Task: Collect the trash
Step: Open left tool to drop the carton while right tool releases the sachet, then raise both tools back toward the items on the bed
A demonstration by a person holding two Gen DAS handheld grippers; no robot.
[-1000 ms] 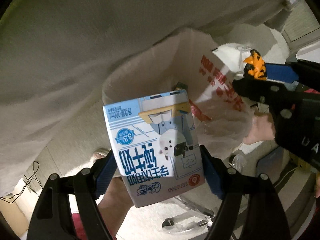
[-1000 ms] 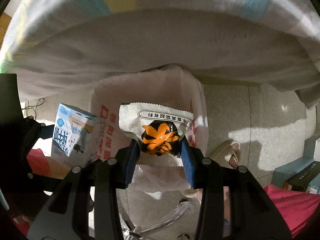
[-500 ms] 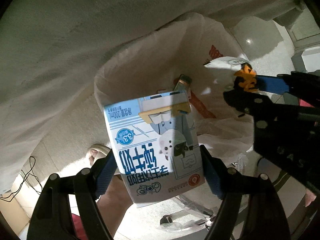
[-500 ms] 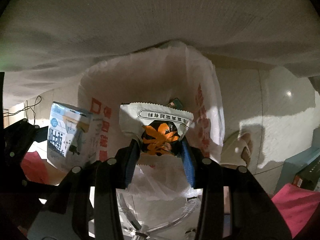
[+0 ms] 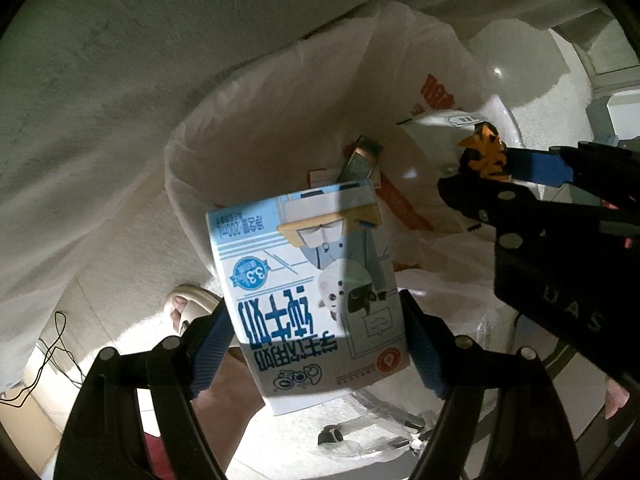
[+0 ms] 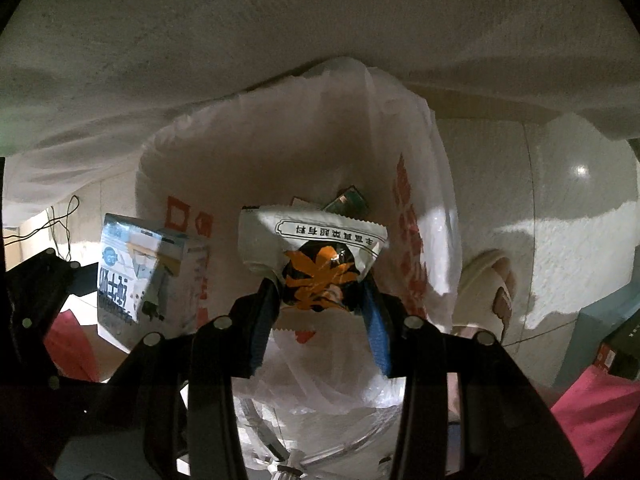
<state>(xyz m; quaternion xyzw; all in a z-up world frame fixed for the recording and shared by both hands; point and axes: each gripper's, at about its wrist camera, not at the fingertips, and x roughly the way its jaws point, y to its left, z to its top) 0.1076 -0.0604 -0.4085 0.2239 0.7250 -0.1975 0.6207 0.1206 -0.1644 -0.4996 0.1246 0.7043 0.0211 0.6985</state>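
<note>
While both grippers hover over the open plastic bag (image 5: 280, 92), left gripper (image 5: 316, 332) clamps the milk carton (image 5: 308, 288) by its flat sides: stiff, likely light. Right gripper (image 6: 320, 296) pinches the snack wrapper (image 6: 312, 240) mid-body: soft, slippery, crushable.

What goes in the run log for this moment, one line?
left hand-held gripper: shut on milk carton | right hand-held gripper: shut on snack wrapper | both over open plastic bag | nothing released
</note>
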